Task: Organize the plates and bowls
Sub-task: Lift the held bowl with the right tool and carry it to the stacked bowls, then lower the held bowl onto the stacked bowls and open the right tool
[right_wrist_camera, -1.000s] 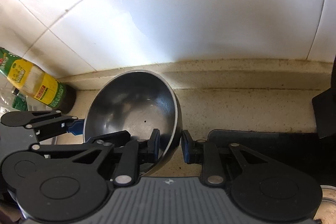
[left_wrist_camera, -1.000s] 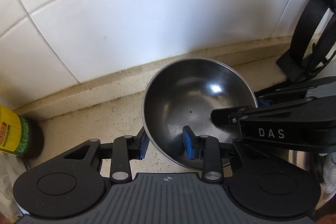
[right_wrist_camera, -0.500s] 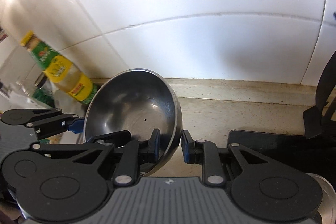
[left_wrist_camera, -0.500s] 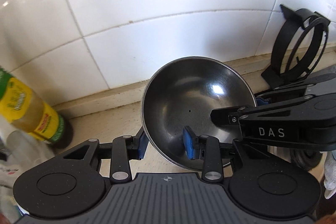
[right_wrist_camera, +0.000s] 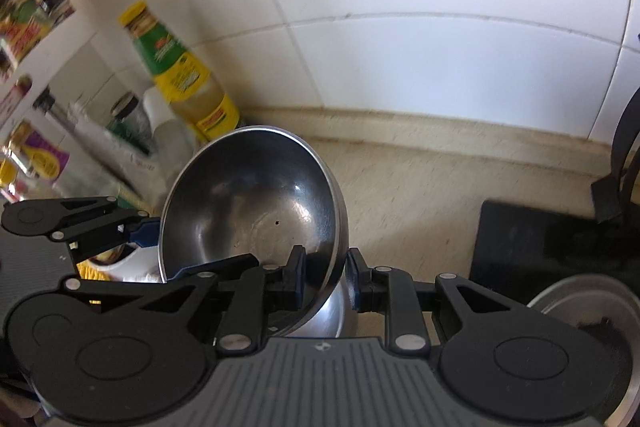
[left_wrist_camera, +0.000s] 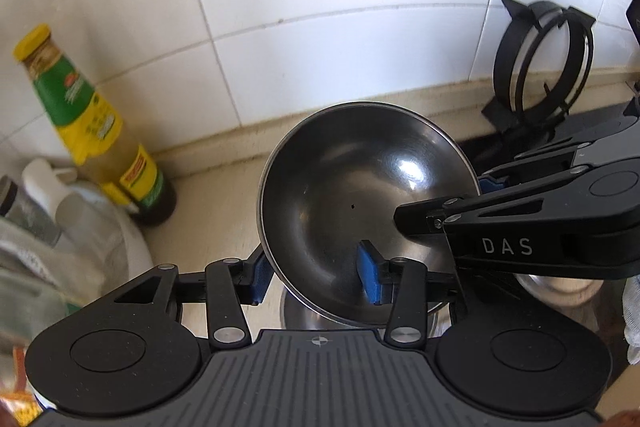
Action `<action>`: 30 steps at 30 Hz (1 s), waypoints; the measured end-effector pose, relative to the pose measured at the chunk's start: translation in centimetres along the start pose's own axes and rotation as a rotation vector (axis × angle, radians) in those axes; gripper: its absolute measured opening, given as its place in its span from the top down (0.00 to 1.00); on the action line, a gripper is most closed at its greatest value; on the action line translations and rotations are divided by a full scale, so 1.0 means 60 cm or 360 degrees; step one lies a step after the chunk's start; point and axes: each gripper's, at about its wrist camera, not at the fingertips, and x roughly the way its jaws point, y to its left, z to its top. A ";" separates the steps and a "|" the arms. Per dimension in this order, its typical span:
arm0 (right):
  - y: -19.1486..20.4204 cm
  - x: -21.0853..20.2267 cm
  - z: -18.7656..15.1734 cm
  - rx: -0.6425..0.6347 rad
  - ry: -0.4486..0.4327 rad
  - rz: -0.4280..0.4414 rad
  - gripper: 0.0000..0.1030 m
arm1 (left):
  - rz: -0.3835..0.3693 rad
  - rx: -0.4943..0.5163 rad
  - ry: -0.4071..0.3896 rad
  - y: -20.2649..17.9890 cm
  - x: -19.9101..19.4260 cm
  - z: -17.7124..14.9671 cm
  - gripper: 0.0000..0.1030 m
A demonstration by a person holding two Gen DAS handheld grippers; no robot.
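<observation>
A steel bowl (left_wrist_camera: 360, 187) hangs tilted above the beige counter, held by both grippers. In the left wrist view my left gripper (left_wrist_camera: 312, 277) is shut on the bowl's near-left rim, one blue pad outside and one inside. My right gripper (right_wrist_camera: 326, 281) is shut on the right rim of the steel bowl (right_wrist_camera: 256, 203), the wall pinched between its pads. The right gripper also reaches in from the right of the left wrist view. Another steel vessel (left_wrist_camera: 308, 311) shows just beneath the bowl, mostly hidden.
A sauce bottle (left_wrist_camera: 92, 131) with a yellow cap stands at the left by the white tiled wall, with a white bowl (left_wrist_camera: 128, 243) and jars near it. A black burner ring (left_wrist_camera: 540, 67) leans on the wall at the right. The black stove top (right_wrist_camera: 540, 247) and a steel dish (right_wrist_camera: 580, 303) lie at the right.
Both grippers have risen and drawn back from the wall with the bowl between them. More of the bottle, the burner ring and the counter now shows, and a steel vessel appears below.
</observation>
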 end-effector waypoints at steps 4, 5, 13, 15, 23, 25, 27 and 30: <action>0.012 0.007 -0.019 -0.0007 0.0040 0.0002 0.73 | 0.0006 -0.0001 0.0033 0.001 0.001 -0.026 0.50; 0.013 0.007 -0.024 -0.0007 0.0049 0.0003 0.73 | 0.0007 0.0000 0.0040 0.001 0.000 -0.032 0.49; 0.027 0.018 -0.049 -0.0006 0.0097 0.0010 0.73 | 0.0013 -0.0001 0.0078 0.003 -0.003 -0.065 0.49; 0.030 0.018 -0.051 -0.0014 0.0102 0.0010 0.73 | 0.0014 -0.0001 0.0077 0.002 -0.005 -0.070 0.47; 0.036 0.030 -0.059 -0.0025 0.0141 0.0006 0.72 | 0.0013 -0.0004 0.0093 0.002 -0.005 -0.083 0.46; 0.036 0.033 -0.061 -0.0029 0.0150 0.0005 0.72 | 0.0011 -0.0006 0.0100 0.003 -0.004 -0.085 0.46; 0.037 0.037 -0.062 -0.0030 0.0162 0.0005 0.72 | 0.0010 -0.0007 0.0107 0.004 -0.003 -0.087 0.46; 0.038 0.042 -0.063 -0.0033 0.0176 0.0001 0.71 | 0.0005 -0.0011 0.0114 0.005 -0.002 -0.089 0.46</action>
